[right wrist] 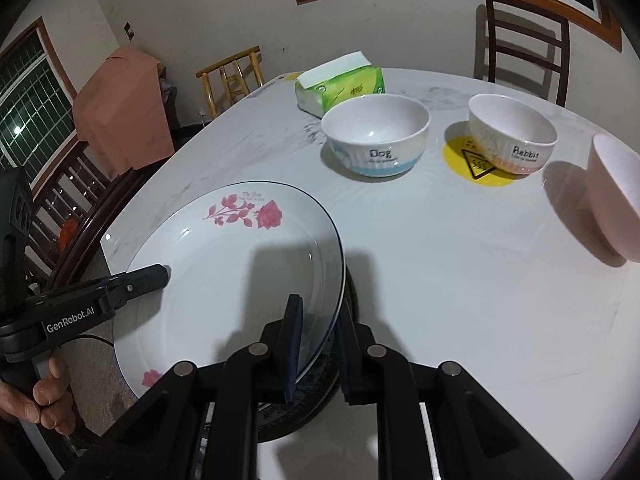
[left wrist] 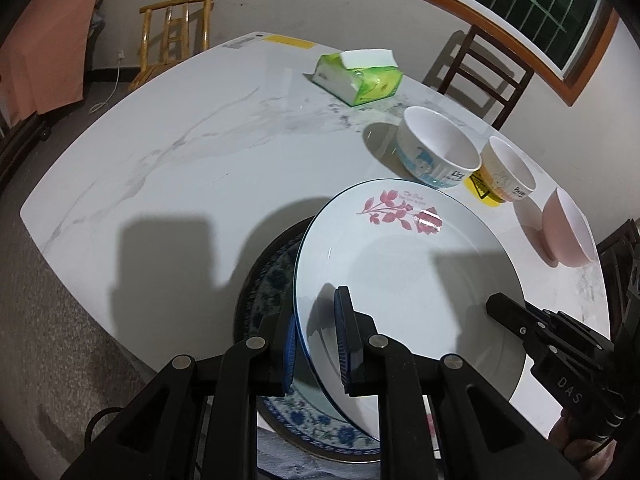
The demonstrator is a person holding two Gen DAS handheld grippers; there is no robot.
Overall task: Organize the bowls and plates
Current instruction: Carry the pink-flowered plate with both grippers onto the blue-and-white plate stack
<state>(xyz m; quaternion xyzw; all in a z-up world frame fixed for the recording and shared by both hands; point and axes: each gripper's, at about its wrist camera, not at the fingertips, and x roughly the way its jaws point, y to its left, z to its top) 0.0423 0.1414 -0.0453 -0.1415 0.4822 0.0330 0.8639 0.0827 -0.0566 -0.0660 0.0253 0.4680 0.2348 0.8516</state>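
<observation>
A white plate with pink roses (left wrist: 400,272) (right wrist: 232,272) is held by both grippers at opposite rims. My left gripper (left wrist: 318,344) is shut on its near-left rim, and in the right wrist view it (right wrist: 160,274) lies over the plate's left edge. My right gripper (right wrist: 320,346) is shut on the plate's right rim, and in the left wrist view it (left wrist: 498,308) comes in from the right. Under the white plate lies a blue-patterned plate (left wrist: 272,280) (right wrist: 316,392), mostly hidden. I cannot tell whether the two plates touch.
On the marble table (left wrist: 180,168) stand a "Dog" bowl (right wrist: 376,136), a "Rabbit" bowl (right wrist: 512,136) on a yellow sticker (right wrist: 460,160), and a pink bowl (right wrist: 616,196). A green tissue pack (right wrist: 340,84) lies farther back. Chairs stand around the table.
</observation>
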